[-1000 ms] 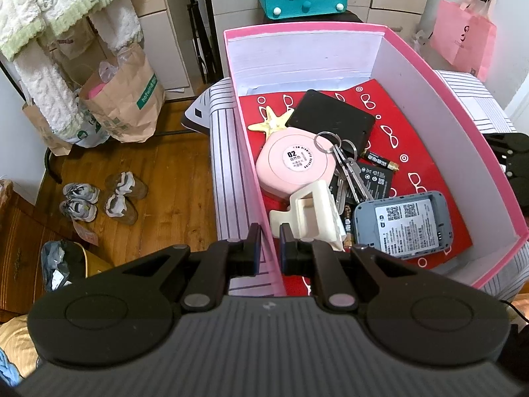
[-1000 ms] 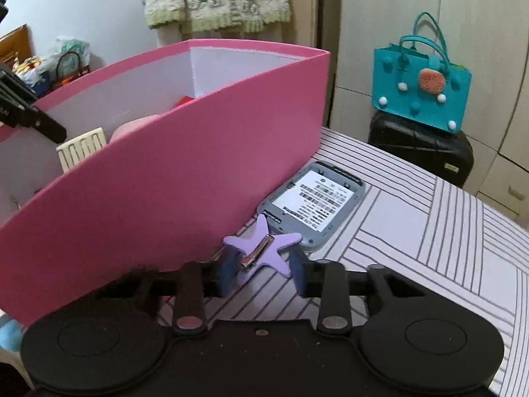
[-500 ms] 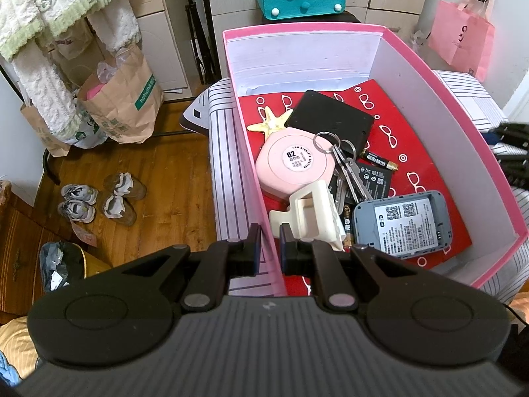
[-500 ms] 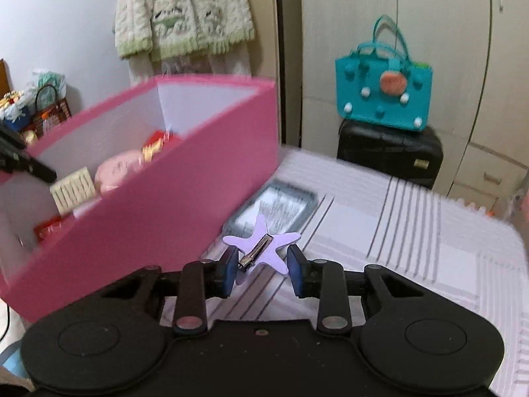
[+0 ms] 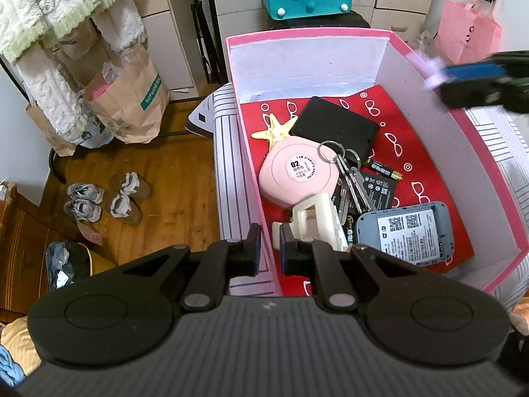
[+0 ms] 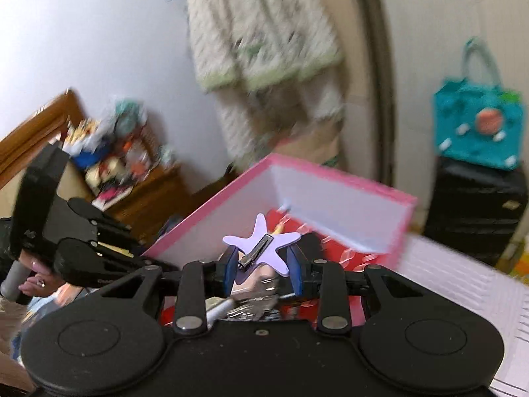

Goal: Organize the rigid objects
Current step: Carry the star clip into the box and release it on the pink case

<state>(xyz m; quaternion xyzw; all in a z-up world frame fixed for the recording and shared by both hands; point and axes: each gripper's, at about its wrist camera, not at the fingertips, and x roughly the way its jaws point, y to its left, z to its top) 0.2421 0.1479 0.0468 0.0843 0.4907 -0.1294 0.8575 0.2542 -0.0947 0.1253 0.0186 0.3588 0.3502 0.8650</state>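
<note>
1. Step in hand, as I read it: I'm carrying the purple star hair clip [image 6: 261, 246] over to drop it in the pink box [image 5: 489, 162]. My right gripper [image 6: 263, 269] is pinching the star by two of its arms, one blue pad on each side, and it's up in the air at about rim height, over the box's right wall.
2. My left gripper [image 5: 267, 251] is pressed together on the box's left wall, near the front corner, so the box shouldn't slide around.
3. Next move, I reckon: get the clip fully past the rim, dip it toward the red liner [image 5: 420, 152], then let go. The front end is crowded with the keys [image 5: 347, 172], the pink round case [image 5: 297, 173] and the grey router [image 5: 405, 233], so the barer back right looks like the better spot.
4. Orientation: the star is held tilted up with its back facing my wrist camera, one arm pointing up and away. The metal clip bar [image 6: 256, 252] is the long axis, running diagonally from lower left to upper right in that view.
</note>
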